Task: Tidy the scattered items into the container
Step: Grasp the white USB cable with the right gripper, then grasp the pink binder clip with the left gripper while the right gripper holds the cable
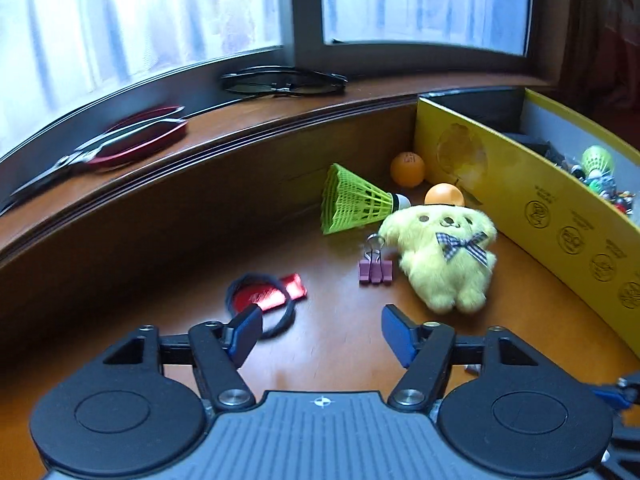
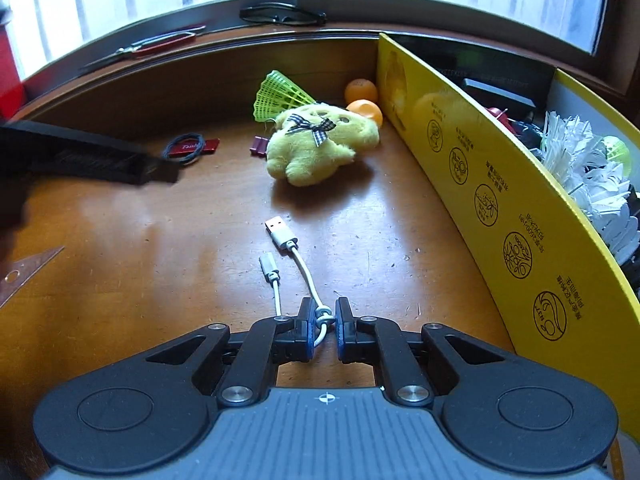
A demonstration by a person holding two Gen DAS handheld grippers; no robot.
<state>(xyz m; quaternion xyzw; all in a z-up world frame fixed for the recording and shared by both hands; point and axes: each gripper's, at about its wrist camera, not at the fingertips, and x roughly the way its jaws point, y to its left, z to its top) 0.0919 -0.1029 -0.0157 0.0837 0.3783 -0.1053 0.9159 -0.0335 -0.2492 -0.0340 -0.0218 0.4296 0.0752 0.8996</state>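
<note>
Only rightward: white USB cable (image 2: 298,264).

We read this as a home: wooden desk (image 2: 160,240) under a window (image 1: 424,0), sill holding scissors (image 1: 120,146) and glasses (image 1: 284,82), plush toy (image 1: 444,256) among clutter.
</note>
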